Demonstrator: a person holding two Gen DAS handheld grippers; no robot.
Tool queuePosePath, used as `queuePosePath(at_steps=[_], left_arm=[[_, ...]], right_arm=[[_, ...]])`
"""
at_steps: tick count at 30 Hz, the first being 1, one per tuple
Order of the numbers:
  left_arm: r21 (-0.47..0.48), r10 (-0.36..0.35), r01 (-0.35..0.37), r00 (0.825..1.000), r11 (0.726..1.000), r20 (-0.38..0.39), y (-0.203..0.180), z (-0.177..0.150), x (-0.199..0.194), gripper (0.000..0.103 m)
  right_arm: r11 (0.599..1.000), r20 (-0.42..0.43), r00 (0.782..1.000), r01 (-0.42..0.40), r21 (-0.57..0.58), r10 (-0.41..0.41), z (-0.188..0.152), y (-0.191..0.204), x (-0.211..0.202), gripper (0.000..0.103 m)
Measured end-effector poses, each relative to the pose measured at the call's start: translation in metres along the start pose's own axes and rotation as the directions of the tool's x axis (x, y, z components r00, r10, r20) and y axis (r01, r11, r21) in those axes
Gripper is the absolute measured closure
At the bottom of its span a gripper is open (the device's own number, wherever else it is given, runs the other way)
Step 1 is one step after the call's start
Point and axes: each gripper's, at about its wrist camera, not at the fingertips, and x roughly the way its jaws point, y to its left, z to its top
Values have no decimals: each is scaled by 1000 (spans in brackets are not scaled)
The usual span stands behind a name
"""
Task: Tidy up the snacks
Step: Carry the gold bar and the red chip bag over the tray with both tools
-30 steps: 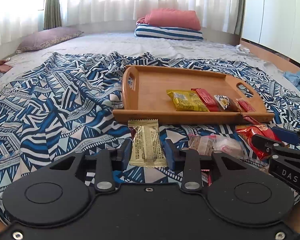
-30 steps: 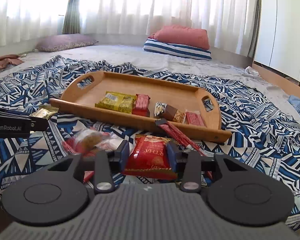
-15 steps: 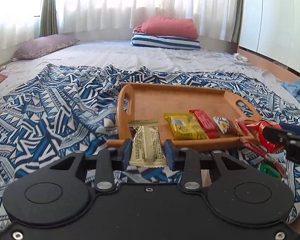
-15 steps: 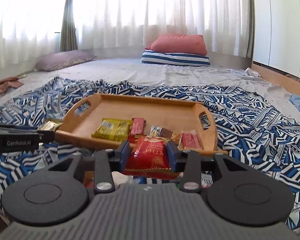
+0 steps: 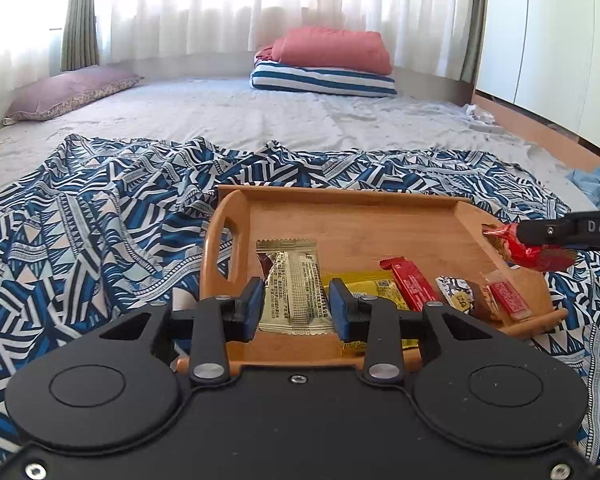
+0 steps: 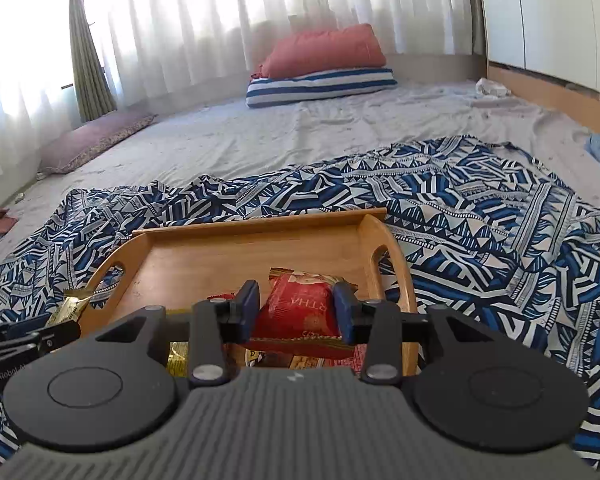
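Left wrist view: left gripper [image 5: 296,306] clamps a crinkled gold foil snack packet [image 5: 294,286] above the wooden tray [image 5: 340,220]. Right gripper [image 6: 296,312] pinches a red snack pouch [image 6: 298,306]; red and yellow bars [image 5: 410,282] lie beneath.

row of snacks [image 5: 452,292] in tray [image 5: 364,220] on blanket [image 5: 100,220]
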Motion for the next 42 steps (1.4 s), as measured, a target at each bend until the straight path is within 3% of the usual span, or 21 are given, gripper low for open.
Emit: queuePosePath(at_steps=[9, 18, 42], left_arm=[[30, 27, -25, 998, 999, -61, -6, -5, 44, 69], [55, 37, -32, 996, 998, -84, -8, -11, 63, 69], [83, 31, -24, 996, 996, -88, -15, -17, 79, 69]], right_arm=[[999, -93, 995, 27, 21, -25, 15, -3, 57, 58], [999, -126, 991, 41, 11, -39, 11, 0, 89, 58], [1000, -98, 995, -15, -16, 13, -4, -6, 94, 59]])
